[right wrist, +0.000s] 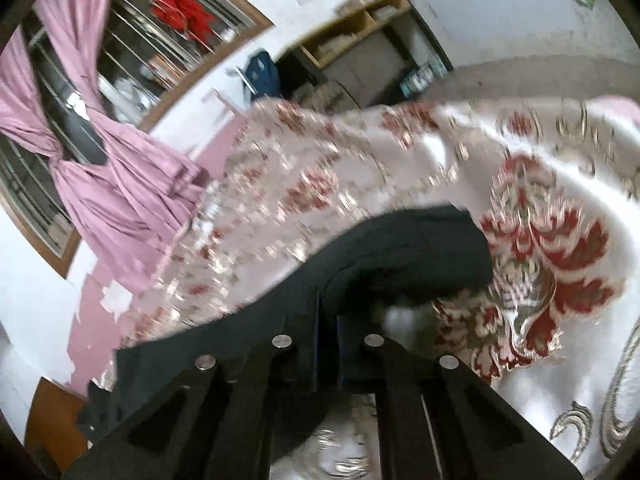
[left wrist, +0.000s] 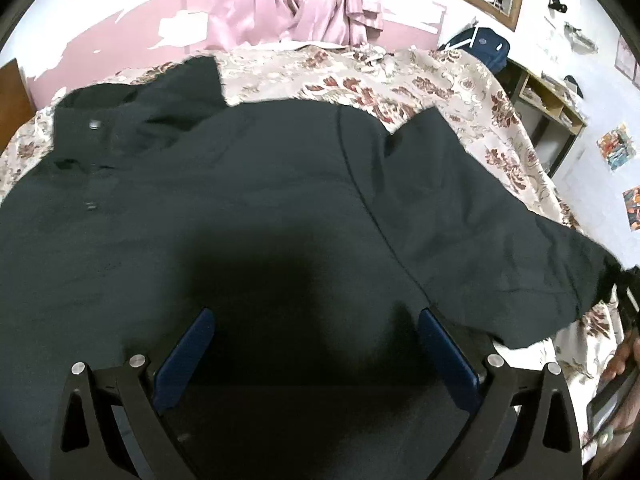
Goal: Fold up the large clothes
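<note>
Room: white walls with patches of peeling pink paint; mauve satin curtain (left wrist: 296, 0) bunched before a wood-framed barred window (right wrist: 168, 32); wooden open shelving unit (left wrist: 548, 108) against the wall, with a dark blue bag (left wrist: 486, 46) beside it and colourful posters (left wrist: 616, 146) on the wall.
Surface: bed under a cream bedspread with red and gold floral pattern (left wrist: 452, 80), covering the whole visible top.
Garment: large dark blackish-green shirt of plain woven cloth (left wrist: 240, 200), spread across most of the bedspread (front or back up cannot be told).
Garment, detail: collar area lies toward the far left, where small pale buttons (left wrist: 95, 124) show; a straight seam runs from the shoulder down to the near edge; cloth mostly smooth with faint creases.
Garment, sleeve: long sleeve (left wrist: 500, 220) reaches out to the right, lifted at its end off the bed.
Left gripper (left wrist: 316, 356): black frame with blue-padded fingers (left wrist: 188, 356), spread wide apart, grasping nothing, poised just over the shirt's near body panel.
Right gripper (right wrist: 328, 344): fingers pressed together, clamped on the sleeve end (right wrist: 400, 248), which curls in a fold above the bedspread (view blurred).
Person: part of a hand (left wrist: 622, 356) shows at the left view's right edge.
</note>
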Motion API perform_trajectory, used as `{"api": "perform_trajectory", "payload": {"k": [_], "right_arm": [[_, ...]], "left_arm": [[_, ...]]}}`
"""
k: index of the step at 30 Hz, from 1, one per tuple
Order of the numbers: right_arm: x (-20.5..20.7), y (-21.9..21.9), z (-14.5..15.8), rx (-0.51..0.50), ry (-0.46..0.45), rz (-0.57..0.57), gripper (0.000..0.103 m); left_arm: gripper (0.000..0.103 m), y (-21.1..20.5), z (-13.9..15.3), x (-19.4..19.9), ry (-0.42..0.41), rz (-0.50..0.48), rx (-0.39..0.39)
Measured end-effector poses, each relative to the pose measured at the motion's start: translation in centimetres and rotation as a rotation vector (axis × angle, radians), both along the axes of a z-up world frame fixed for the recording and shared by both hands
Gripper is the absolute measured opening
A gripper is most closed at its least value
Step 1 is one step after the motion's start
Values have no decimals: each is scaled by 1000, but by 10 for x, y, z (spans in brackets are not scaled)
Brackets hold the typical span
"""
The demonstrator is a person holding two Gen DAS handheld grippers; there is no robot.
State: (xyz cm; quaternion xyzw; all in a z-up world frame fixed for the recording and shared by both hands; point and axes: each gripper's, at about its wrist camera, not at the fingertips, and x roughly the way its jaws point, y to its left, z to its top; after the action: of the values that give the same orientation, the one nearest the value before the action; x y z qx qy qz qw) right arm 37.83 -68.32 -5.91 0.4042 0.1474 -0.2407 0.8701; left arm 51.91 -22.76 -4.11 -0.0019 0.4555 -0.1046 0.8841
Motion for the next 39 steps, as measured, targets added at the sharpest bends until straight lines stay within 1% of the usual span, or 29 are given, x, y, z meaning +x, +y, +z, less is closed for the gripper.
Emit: {"api": "perform_trajectory", "payload": {"k": [5,6,8,9,11,14,17,18,20,21,23,26,29,32,34,36,37,38,39], "right_arm": [[-14,30,51,-118,-91,18,7],[-17,43,65,-149,-112,30,7],[-24,63,82,-175,-147,50,7],[-26,81,94,-203,-166,71,7],[-26,107,113,-258,-179,113,6],[-21,158,147,-386,-185,194,6],[-16,204,174,-469,-186,266,6],[-13,221,183,-410,-104,345,6],[-8,255,197,-466,-96,411,6],[-5,277,204,-509,-83,455,6],[-5,315,212,-579,-64,522,6],[-3,366,214,-637,-32,621,6],[-5,414,204,-667,15,716,6],[-9,457,177,-684,98,808,6],[-12,477,158,-691,142,853,7],[-19,498,135,-688,194,911,7],[-20,498,125,-684,210,933,8],[-23,506,116,-674,237,974,13],[-23,508,107,-658,263,1025,26]], "left_arm": [[102,46,25,-15,11,22,10],[102,58,30,-17,12,25,9],[102,79,39,-21,11,36,9],[102,93,45,-25,5,44,10],[102,113,54,-30,-9,59,7],[102,146,68,-42,-27,78,-14],[102,181,83,-55,-46,92,-61],[102,190,87,-59,-51,96,-73],[102,210,96,-68,-69,110,-98],[102,221,101,-73,-79,118,-112],[102,237,106,-82,-92,131,-132],[102,265,108,-94,-103,154,-161],[102,287,107,-108,-117,165,-154],[102,308,104,-116,-128,173,-159],[102,320,98,-119,-122,181,-195],[102,332,85,-120,-104,194,-251],[102,336,80,-120,-95,199,-271],[102,341,71,-119,-79,206,-297],[102,345,62,-117,-64,208,-328]]}}
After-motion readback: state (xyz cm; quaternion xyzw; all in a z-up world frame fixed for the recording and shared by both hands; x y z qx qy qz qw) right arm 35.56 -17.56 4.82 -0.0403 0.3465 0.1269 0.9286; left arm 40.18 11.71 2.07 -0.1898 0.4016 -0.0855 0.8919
